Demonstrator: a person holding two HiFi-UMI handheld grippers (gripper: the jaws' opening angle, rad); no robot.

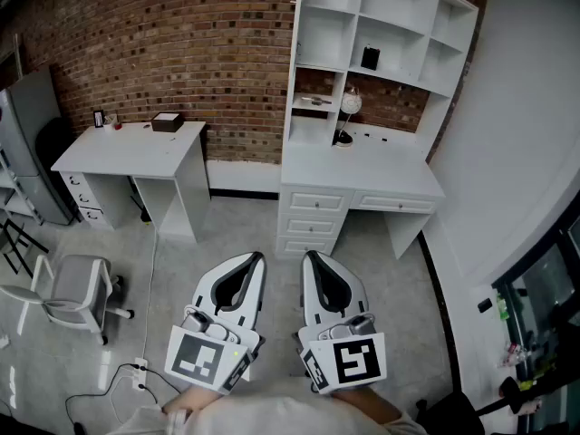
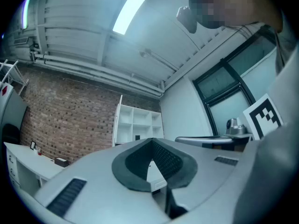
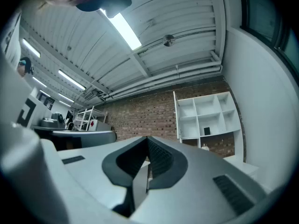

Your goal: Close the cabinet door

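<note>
I hold the left claw [image 1: 257, 259] and right claw [image 1: 311, 257] side by side at lower centre, both shut and empty, probably ready to push. The cabinet [image 1: 390, 57] stands well apart at upper centre. Its door [image 1: 294, 62] juts open, edge-on, along its left side.

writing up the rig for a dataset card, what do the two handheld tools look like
Both the left tool and right tool are white shells with two curved jaws lined in dark ribbed padding. Each carries a cube of black-and-white square markers at the rear.
</note>
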